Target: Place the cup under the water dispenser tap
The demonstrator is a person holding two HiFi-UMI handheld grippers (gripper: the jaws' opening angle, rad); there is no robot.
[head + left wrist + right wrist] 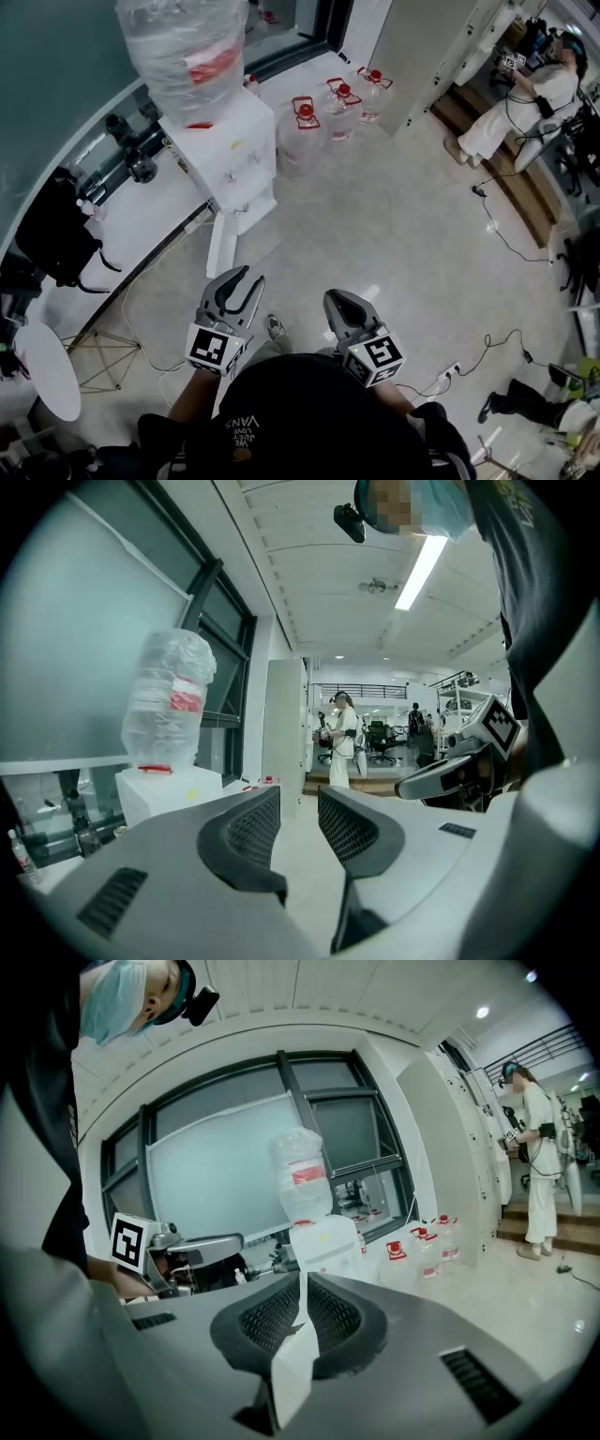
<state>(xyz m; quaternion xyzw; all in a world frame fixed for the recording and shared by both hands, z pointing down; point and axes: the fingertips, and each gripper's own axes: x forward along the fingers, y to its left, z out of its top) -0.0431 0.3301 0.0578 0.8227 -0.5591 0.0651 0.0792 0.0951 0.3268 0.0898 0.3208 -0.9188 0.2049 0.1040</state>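
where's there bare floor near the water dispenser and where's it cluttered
Bare floor spreads in front of the water dispenser and right of it, out to the black cable. Crowded: the jugs beside it, and the counter on its left.

In the head view the person holds both tools out in front of the body, side by side and apart. The left tool (248, 277) is at 9 o'clock of the right tool (332, 300). The left tool's tip aims toward 1 o'clock and the right tool's toward 11 o'clock, both tilted slightly downward. The left tool's jaws stand apart with nothing between them. The right tool's jaws are pressed together on a thin, flattened white cup (292, 1363).
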